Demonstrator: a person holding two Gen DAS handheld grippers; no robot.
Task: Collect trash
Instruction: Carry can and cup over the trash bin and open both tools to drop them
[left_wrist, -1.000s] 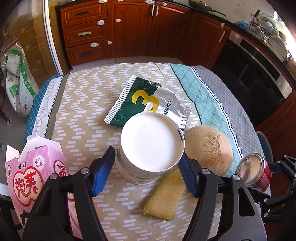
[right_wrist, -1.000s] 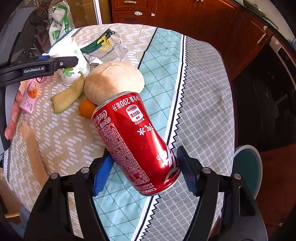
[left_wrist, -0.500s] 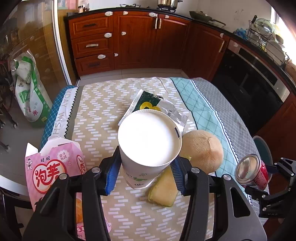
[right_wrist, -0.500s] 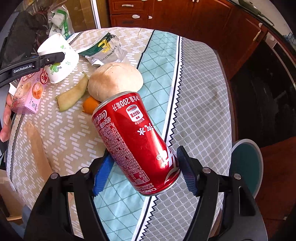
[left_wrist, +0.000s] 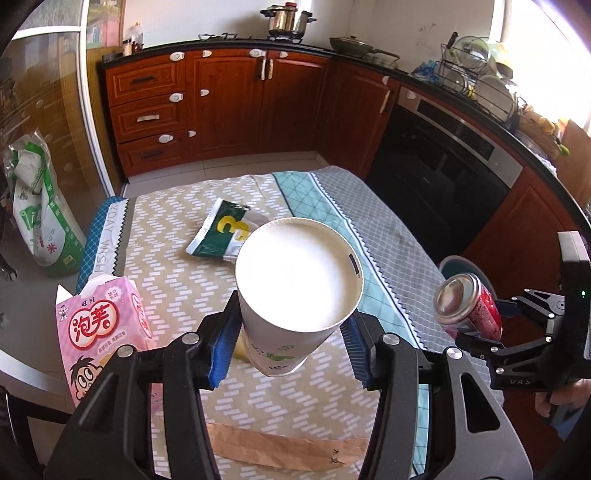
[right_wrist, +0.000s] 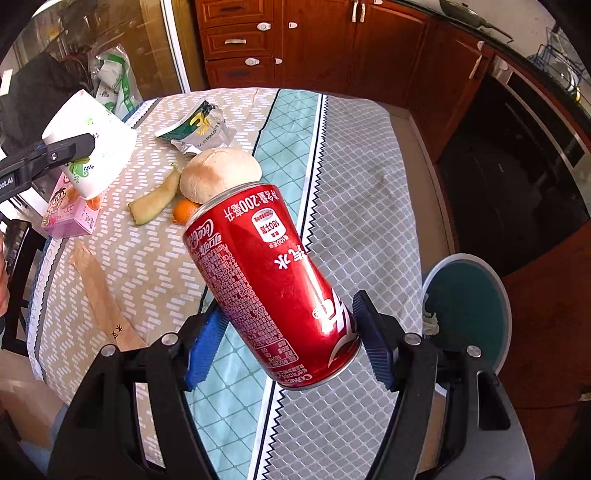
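My left gripper (left_wrist: 288, 343) is shut on a white paper cup (left_wrist: 295, 284) with green print, held well above the table; the cup also shows in the right wrist view (right_wrist: 92, 144). My right gripper (right_wrist: 284, 347) is shut on a red cola can (right_wrist: 269, 284), tilted, held above the table's right edge; the can also shows in the left wrist view (left_wrist: 467, 306). On the table lie a green snack wrapper (right_wrist: 197, 127), a melon rind (right_wrist: 155, 201), a round pale husk (right_wrist: 219, 175), an orange piece (right_wrist: 186, 212) and a pink carton (left_wrist: 103, 325).
A patterned cloth covers the table (right_wrist: 351, 155). A brown paper sleeve (right_wrist: 101, 291) lies near the front edge. A teal round bin (right_wrist: 469, 306) stands on the floor right of the table. Wooden cabinets (left_wrist: 229, 103) and an oven (left_wrist: 443, 162) lie beyond.
My left gripper closed on the paper cup and lifted it up off the table. The right gripper rose a little with the can.
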